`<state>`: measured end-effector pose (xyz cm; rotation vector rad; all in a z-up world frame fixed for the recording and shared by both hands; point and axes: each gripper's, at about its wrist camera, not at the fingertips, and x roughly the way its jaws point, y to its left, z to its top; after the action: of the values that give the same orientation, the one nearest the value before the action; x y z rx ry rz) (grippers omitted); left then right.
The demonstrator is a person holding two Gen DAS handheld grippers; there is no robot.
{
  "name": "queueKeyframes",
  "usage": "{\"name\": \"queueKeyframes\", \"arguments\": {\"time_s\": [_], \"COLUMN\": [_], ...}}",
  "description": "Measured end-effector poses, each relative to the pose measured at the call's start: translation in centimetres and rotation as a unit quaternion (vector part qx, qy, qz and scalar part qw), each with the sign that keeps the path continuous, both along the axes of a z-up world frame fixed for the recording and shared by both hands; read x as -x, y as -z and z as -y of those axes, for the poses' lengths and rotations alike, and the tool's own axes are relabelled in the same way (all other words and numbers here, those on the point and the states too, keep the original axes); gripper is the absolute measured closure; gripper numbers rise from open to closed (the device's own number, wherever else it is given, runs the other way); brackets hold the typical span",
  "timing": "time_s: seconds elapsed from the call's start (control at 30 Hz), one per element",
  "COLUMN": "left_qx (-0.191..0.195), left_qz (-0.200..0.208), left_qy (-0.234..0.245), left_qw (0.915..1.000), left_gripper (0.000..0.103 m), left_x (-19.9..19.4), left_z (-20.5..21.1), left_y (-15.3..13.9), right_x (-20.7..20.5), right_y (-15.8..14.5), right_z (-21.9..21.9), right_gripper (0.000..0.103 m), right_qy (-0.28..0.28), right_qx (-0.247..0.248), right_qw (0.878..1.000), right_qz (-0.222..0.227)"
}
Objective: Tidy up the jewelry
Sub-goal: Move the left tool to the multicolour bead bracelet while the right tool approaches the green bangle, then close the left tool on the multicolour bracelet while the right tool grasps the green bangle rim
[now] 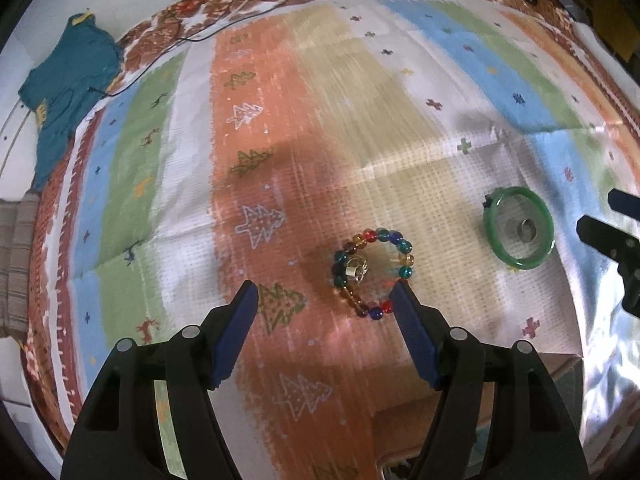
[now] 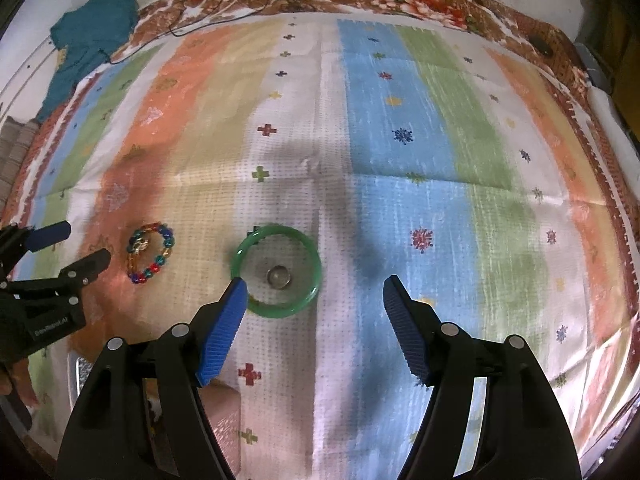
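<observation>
Nothing sorted yet. Left gripper point(image 1: 324, 292) and right gripper point(image 2: 312, 290): jaws apart, empty. Bead bracelet point(image 1: 373, 274) at one o'clock of the left jaws, small rings point(image 1: 355, 270) inside. Green bangle point(image 2: 276, 270) at eleven o'clock of the right jaws, ringing a metal ring point(image 2: 279, 276). Beneath, striped cloth point(image 2: 400, 120); teal garment point(image 1: 68, 92) at ten o'clock, cables point(image 1: 224, 20) at twelve.

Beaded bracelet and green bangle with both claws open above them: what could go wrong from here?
1. The small rings lying inside the beaded bracelet could get dragged or scattered if the left claw closes there.
2. The right claw sits off-centre: one fingertip overlaps the green bangle, so closing may push it and the ring inside.
</observation>
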<state>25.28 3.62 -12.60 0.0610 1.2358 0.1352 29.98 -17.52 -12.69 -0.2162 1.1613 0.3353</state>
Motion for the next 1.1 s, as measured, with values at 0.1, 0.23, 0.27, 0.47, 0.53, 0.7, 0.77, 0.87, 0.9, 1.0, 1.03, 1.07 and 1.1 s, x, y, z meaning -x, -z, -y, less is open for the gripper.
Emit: {"name": "queueKeyframes", "arguments": {"time_s": [0.1, 0.23, 0.27, 0.47, 0.53, 0.7, 0.77, 0.87, 0.9, 1.0, 1.03, 1.07, 1.1], "left_qx": [-0.007, 0.008, 0.010, 0.005, 0.011, 0.010, 0.011, 0.005, 0.005, 0.011, 0.015, 0.017, 0.022], "left_qz": [0.002, -0.008, -0.008, -0.019, -0.020, -0.039, -0.042, -0.032, -0.037, -0.039, -0.040, -0.040, -0.040], "left_qy": [-0.002, -0.006, -0.006, 0.009, 0.010, 0.013, 0.017, 0.021, 0.020, 0.019, 0.018, 0.017, 0.016], "left_qw": [1.0000, 0.9999, 0.9999, 0.9998, 0.9997, 0.9991, 0.9989, 0.9993, 0.9991, 0.9990, 0.9989, 0.9989, 0.9989], "left_gripper": [0.034, 0.034, 0.034, 0.034, 0.034, 0.033, 0.033, 0.033, 0.033, 0.031, 0.031, 0.031, 0.031], "left_x": [-0.5, -1.4, -1.6, -2.7, -3.1, -3.6, -3.7, -4.3, -4.5, -4.8, -4.8, -4.9, -5.0], "left_z": [-0.3, -1.1, -1.1, -0.5, -0.7, -0.5, -0.2, 0.1, 0.0, -0.2, -0.2, -0.3, -0.5], "left_y": [0.5, 1.2, 1.4, 2.9, 3.0, 4.3, 4.7, 4.9, 5.1, 5.5, 5.5, 5.5, 5.5], "right_x": [-0.5, -1.1, -1.2, -2.1, -2.0, -2.4, -2.7, -3.0, -3.2, -3.5, -3.6, -3.7, -3.8], "right_y": [0.6, 1.7, 1.8, 2.6, 2.6, 3.0, 3.3, 3.8, 4.1, 4.3, 4.4, 4.5, 4.6], "right_z": [-0.1, -0.1, -0.1, -0.1, -0.4, -0.9, -1.1, -1.1, -1.2, -1.3, -1.4, -1.6, -1.6], "right_gripper": [0.033, 0.033, 0.033, 0.033, 0.033, 0.033, 0.033, 0.033, 0.033, 0.033, 0.033, 0.033, 0.033], "right_qy": [-0.001, 0.004, 0.005, 0.010, 0.006, 0.000, 0.001, 0.005, 0.004, 0.001, -0.001, -0.002, -0.001], "right_qx": [0.007, 0.017, 0.019, 0.027, 0.030, 0.041, 0.044, 0.049, 0.049, 0.053, 0.054, 0.055, 0.056], "right_qw": [1.000, 1.000, 1.000, 0.999, 0.999, 0.999, 0.999, 0.999, 0.998, 0.998, 0.998, 0.998, 0.998], "right_qz": [-0.003, -0.008, -0.009, -0.014, -0.013, -0.015, -0.016, -0.021, -0.025, -0.024, -0.024, -0.025, -0.025]}}
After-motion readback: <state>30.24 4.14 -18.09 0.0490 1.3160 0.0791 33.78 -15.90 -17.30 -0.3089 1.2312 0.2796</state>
